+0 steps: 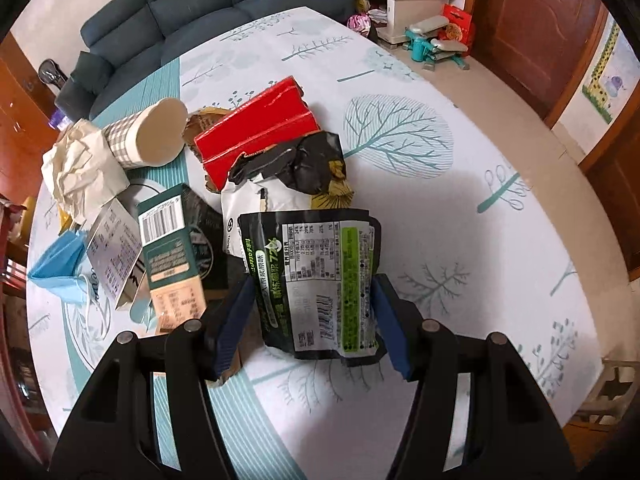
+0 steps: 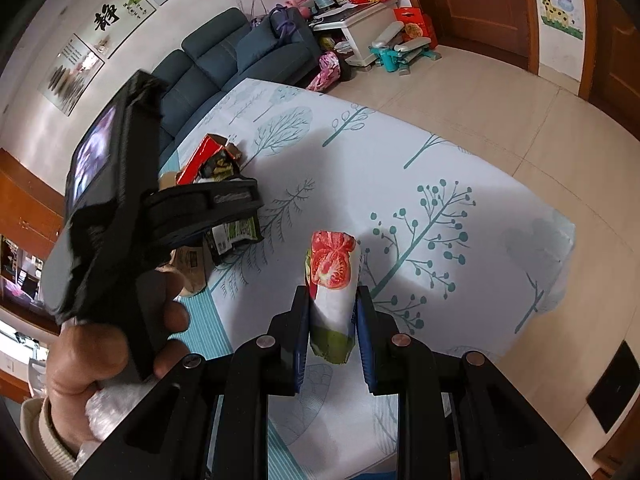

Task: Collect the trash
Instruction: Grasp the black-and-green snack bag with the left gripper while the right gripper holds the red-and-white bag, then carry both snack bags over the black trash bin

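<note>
A pile of trash lies on the table with the tree-print cloth (image 1: 400, 184). In the left wrist view my left gripper (image 1: 314, 320) is open, its blue pads (image 1: 236, 320) on either side of a black and green snack pouch (image 1: 320, 280), without visibly pressing it. Behind it lie a crumpled black wrapper (image 1: 296, 164), a red box (image 1: 260, 136), a checked paper cup (image 1: 148, 136), crumpled paper (image 1: 80, 168), a green carton (image 1: 172, 248) and a blue face mask (image 1: 56, 264). My right gripper (image 2: 332, 320) is shut on a white wrapper with a tomato picture (image 2: 332, 280), held above the table.
A blue sofa (image 1: 192, 4) stands behind the table. A white cabinet (image 1: 404, 4) and a teal stepper (image 1: 432, 44) are on the floor beyond. In the right wrist view the left gripper (image 2: 236, 204) and the hand (image 2: 100, 352) holding it fill the left side.
</note>
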`<state>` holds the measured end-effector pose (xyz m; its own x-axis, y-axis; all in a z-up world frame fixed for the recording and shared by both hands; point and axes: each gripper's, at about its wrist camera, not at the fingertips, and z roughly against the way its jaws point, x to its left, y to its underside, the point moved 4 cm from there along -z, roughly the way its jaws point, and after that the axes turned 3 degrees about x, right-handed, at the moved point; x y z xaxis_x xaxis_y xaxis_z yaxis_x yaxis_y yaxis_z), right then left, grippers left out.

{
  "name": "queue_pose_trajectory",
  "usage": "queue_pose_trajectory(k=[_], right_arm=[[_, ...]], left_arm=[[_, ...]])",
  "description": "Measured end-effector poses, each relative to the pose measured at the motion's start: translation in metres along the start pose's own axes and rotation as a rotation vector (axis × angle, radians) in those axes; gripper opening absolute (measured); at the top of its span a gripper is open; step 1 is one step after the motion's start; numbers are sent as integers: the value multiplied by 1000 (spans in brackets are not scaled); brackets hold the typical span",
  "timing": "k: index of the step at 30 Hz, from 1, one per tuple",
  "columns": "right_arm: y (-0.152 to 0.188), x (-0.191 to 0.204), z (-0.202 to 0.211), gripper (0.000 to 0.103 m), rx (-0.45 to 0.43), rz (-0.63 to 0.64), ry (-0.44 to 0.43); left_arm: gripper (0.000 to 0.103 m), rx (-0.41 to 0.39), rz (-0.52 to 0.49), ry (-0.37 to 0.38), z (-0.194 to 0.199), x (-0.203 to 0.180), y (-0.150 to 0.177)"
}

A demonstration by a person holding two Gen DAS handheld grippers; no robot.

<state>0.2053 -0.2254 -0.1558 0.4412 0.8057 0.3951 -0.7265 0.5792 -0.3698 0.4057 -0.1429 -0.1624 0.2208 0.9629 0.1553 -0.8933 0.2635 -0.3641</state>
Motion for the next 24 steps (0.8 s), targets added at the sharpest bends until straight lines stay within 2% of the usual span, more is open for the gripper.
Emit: queue_pose_trajectory(k=[4, 5, 9, 10, 13, 15, 19, 24], right_arm=[[1, -2, -3, 21, 4, -5, -2], [1, -4, -3, 21, 5, -8, -3], [4, -8, -4, 21, 6, -18, -5], [4, -9, -4, 21, 6, -20, -7], [4, -7, -2, 21, 2, -20, -14], [5, -6, 0, 21, -2, -16, -22], [10, -2, 6, 21, -6, -6, -33], [26, 5, 20, 21, -8, 14, -57]], left_arm=[[56, 14, -35, -59, -9, -7, -3], [50, 6, -36, -64, -9, -7, -4], [40, 15, -48, -87, -8, -7, -2], [31, 16, -50, -87, -7, -7, -1], [24, 9, -58, -79, 2, -5, 6], [3, 9, -56, -60, 8, -2, 12], [3, 24, -63, 4, 26, 4, 31], [2, 5, -111, 99, 57, 16, 62]])
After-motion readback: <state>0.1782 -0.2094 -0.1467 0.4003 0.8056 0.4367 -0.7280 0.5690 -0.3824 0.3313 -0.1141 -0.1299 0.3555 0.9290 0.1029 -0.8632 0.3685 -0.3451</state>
